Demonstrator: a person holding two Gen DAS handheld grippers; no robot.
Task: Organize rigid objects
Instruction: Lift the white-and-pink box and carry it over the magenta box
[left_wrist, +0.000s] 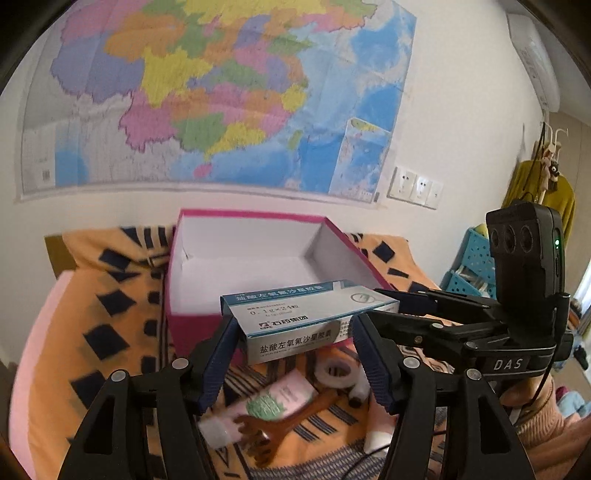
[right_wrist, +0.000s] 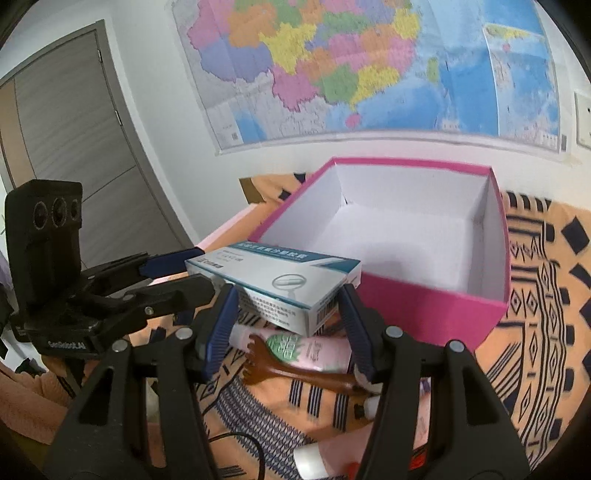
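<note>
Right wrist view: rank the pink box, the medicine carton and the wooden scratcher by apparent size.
1. pink box
2. medicine carton, nearer the camera, so somewhat enlarged
3. wooden scratcher, partly hidden by a finger, so unsure

An orange patterned blanket (right_wrist: 546, 295) was spread over the bed. On it were set a pink box (right_wrist: 424, 299) toward the wall, a pink tube (right_wrist: 317, 350), a wooden scratcher (right_wrist: 295, 373) and a tape roll (left_wrist: 338, 371).
</note>
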